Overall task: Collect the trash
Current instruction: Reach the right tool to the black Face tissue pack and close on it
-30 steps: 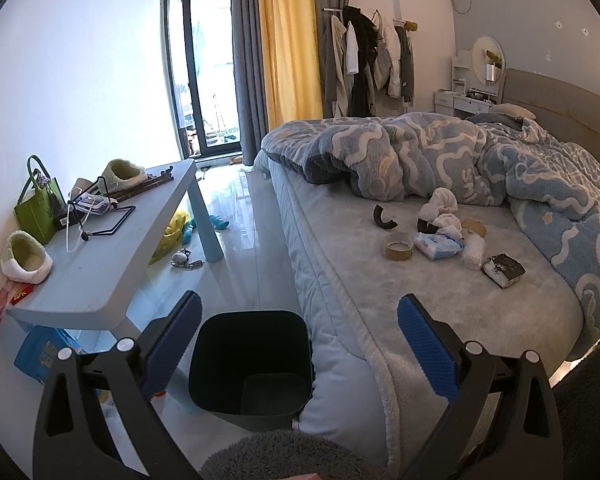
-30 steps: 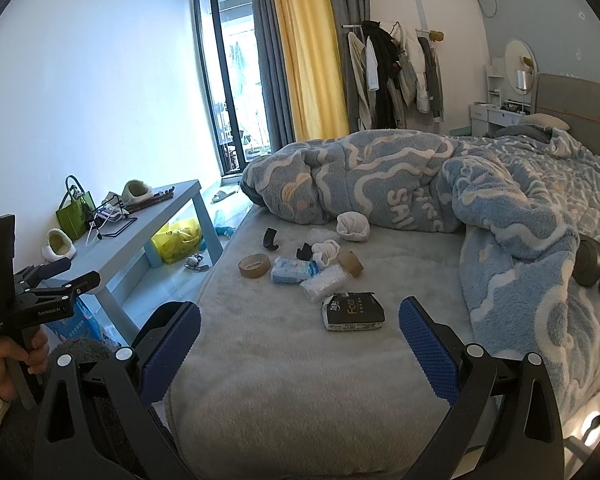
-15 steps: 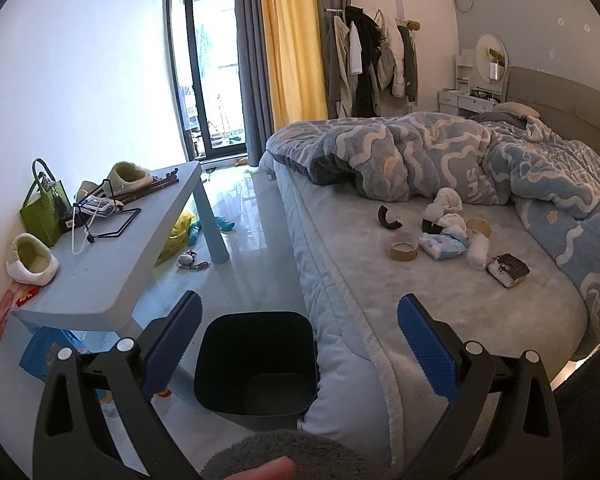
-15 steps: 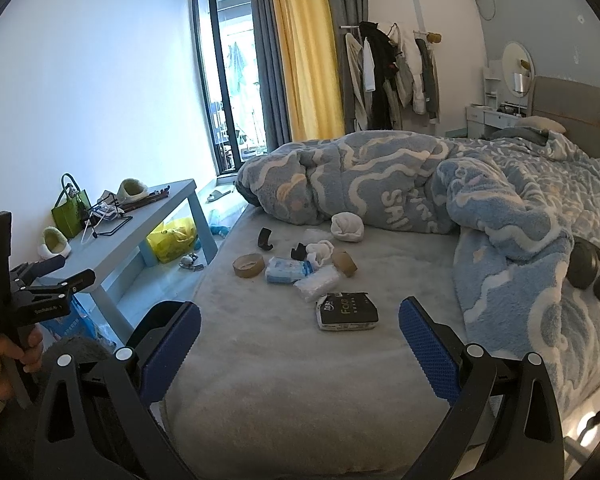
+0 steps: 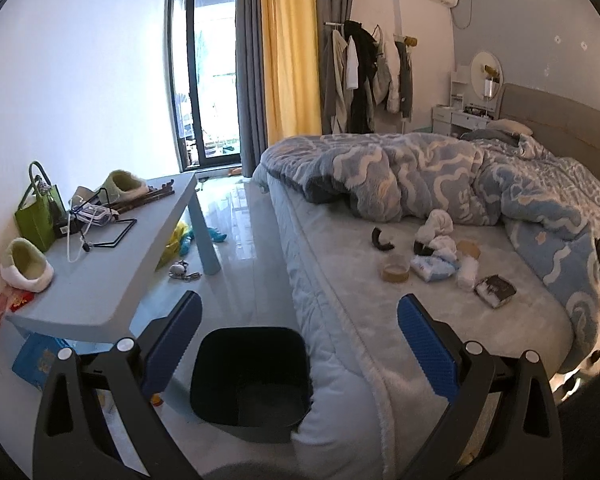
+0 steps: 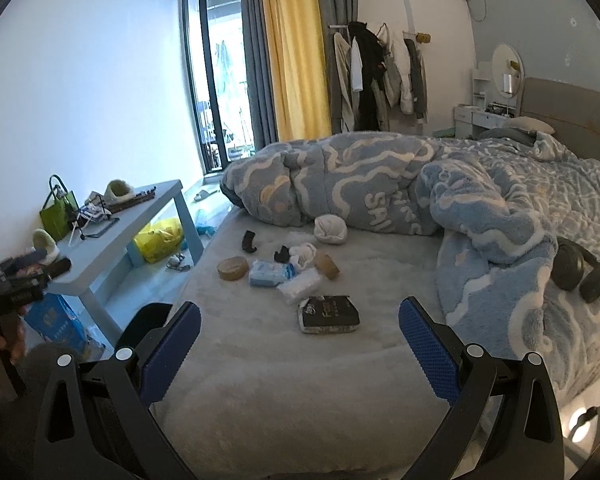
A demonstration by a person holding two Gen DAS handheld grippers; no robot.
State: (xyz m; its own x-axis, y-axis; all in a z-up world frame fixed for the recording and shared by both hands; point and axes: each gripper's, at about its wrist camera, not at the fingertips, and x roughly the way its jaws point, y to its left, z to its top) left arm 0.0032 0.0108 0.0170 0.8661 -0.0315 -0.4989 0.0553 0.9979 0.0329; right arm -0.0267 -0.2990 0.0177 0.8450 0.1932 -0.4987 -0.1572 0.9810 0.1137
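Note:
A black trash bin point(image 5: 250, 376) stands on the floor against the bed's near corner, below my open, empty left gripper point(image 5: 300, 344). Trash lies in a cluster on the grey bed: a tape roll point(image 6: 232, 268), a blue tissue pack point(image 6: 270, 273), a black packet point(image 6: 329, 314), white crumpled wrappers point(image 6: 300, 286), a black curved piece point(image 6: 249, 241) and a white ball point(image 6: 331, 229). The cluster also shows in the left wrist view point(image 5: 440, 264). My right gripper point(image 6: 300, 346) is open and empty, held above the bed short of the black packet.
A rumpled blue quilt point(image 6: 460, 200) covers the bed's far side, with black headphones point(image 6: 580, 270) on it. A light blue low table point(image 5: 100, 276) with slippers and a green bag point(image 5: 38, 216) stands left of the bin. A yellow bag point(image 6: 158, 240) lies on the floor.
Both grippers have drawn back and risen slightly; the bed items look a little farther off. Both stay open and empty.

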